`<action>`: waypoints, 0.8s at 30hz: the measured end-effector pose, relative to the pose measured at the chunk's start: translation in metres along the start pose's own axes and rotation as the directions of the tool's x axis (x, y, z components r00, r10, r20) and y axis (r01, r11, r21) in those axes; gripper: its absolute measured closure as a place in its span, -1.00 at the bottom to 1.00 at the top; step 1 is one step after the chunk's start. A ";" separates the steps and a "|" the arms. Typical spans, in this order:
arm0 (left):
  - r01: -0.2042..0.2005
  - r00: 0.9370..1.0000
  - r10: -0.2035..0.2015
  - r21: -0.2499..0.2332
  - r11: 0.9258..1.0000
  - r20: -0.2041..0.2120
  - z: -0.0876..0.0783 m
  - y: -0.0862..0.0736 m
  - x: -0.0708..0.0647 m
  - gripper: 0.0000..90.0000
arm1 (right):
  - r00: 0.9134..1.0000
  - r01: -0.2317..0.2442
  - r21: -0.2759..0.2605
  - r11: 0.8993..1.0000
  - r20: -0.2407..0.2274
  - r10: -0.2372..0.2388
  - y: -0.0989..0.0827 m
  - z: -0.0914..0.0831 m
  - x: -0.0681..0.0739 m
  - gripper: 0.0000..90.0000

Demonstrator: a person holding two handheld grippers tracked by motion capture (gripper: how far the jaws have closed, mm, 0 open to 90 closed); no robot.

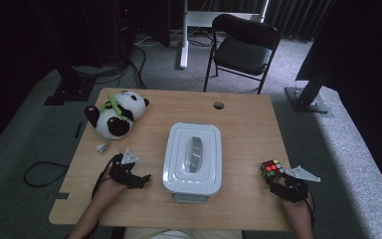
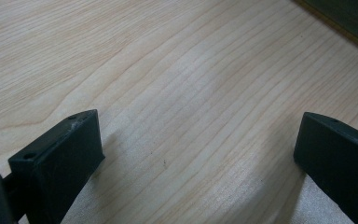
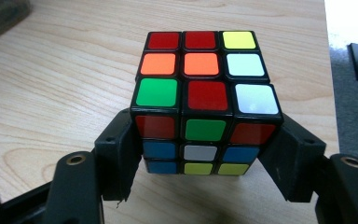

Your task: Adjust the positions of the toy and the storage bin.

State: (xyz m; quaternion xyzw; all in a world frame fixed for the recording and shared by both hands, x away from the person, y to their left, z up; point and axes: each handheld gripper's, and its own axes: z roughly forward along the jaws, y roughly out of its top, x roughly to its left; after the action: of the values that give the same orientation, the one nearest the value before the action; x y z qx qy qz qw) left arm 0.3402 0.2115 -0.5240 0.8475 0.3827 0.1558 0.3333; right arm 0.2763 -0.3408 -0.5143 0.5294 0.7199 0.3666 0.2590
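Note:
A Rubik's cube (image 1: 271, 169) (image 3: 205, 102) sits at the right side of the wooden table (image 1: 243, 124), close to the front edge. My right gripper (image 1: 277, 181) (image 3: 205, 140) holds it from the near side, one black jaw pressed against each side of its lower layers. In the high view my left gripper (image 1: 140, 178) lies low at the front left of the table, pointing right. Its jaws (image 2: 198, 135) stand wide apart with nothing but bare wood between them.
A white lidded box (image 1: 193, 157) stands in the middle of the table between my two hands. A panda plush (image 1: 115, 114) lies at the back left corner. A round hole (image 1: 219, 105) marks the tabletop's far edge, and a black chair (image 1: 243, 47) stands beyond it.

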 end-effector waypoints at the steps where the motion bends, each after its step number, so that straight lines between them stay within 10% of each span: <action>1: 0.000 1.000 0.000 0.000 1.000 0.000 0.000 0.000 0.000 -0.96 | 1.000 -0.006 -0.001 1.000 -0.005 0.006 -0.001 0.000 -0.001 -0.24; 24: -0.003 1.000 0.003 0.001 1.000 0.002 0.000 0.000 0.000 -0.96 | 0.997 -0.038 -0.093 0.995 -0.076 0.031 0.019 -0.014 -0.004 -0.73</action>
State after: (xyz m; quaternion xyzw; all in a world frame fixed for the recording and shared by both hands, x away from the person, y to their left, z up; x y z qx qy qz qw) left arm 0.3398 0.2118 -0.5240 0.8485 0.3810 0.1554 0.3328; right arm 0.2780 -0.3444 -0.4909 0.5149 0.7016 0.4243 0.2502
